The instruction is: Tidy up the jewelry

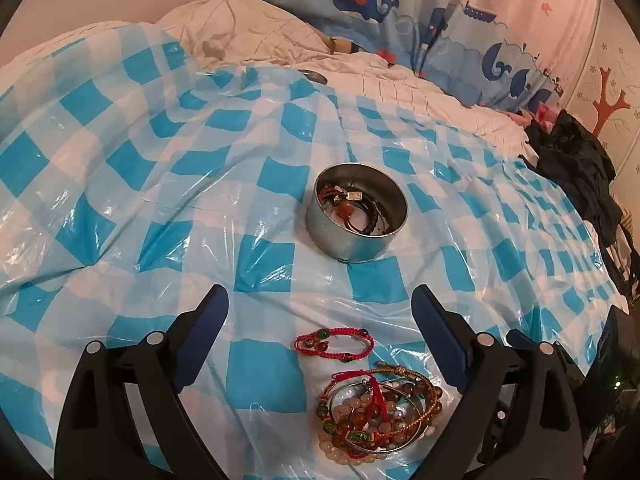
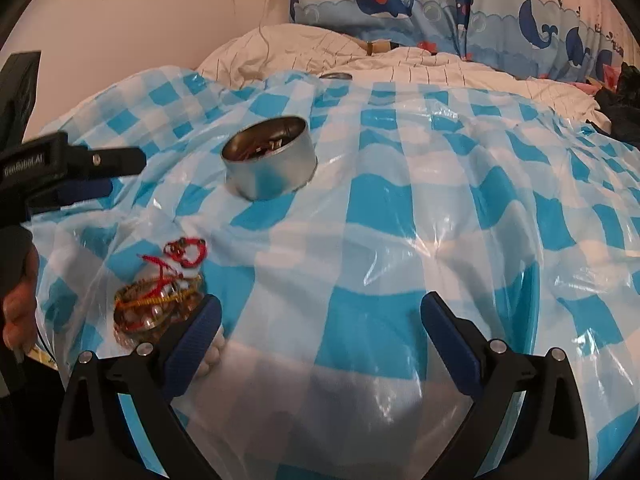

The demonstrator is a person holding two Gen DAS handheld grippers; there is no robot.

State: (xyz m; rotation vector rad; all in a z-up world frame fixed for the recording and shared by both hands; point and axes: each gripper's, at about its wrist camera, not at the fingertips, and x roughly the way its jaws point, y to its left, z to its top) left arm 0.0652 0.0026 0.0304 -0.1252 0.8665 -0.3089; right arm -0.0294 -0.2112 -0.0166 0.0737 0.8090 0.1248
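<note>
Left gripper (image 1: 320, 308) hangs over the checked plastic sheet (image 1: 160, 184), jaws wide apart, nothing between the pads. Just under it, close to the camera, a pile of bracelets (image 1: 376, 412): amber and pale beads, gold-coloured bangles, a silver ring bangle, red cord tangled through. Just beyond the pile, apart from it, one red cord bracelet (image 1: 335, 345) with a few dark and green beads lies flat on the sheet, roughly between the two fingers in this view.

Right gripper (image 2: 320, 312) also has its jaws spread wide and empty, over bare sheet. Its left finger (image 2: 196, 332) overlaps the edge of the same pile, with a few white beads (image 2: 212, 354) showing beside the pad; contact can't be told. The left gripper's body enters this view from the left edge, a hand (image 2: 18, 312) below it.

Further out, a round metal tin (image 1: 357, 216) stands upright on the sheet, open top, already holding some jewelry: dark cords, an orange bead, a small rectangular charm. Well apart from the pile.

Behind: rumpled white bedding (image 1: 240, 28), a whale-print curtain (image 1: 400, 4), dark clothes (image 1: 572, 160) at right.
</note>
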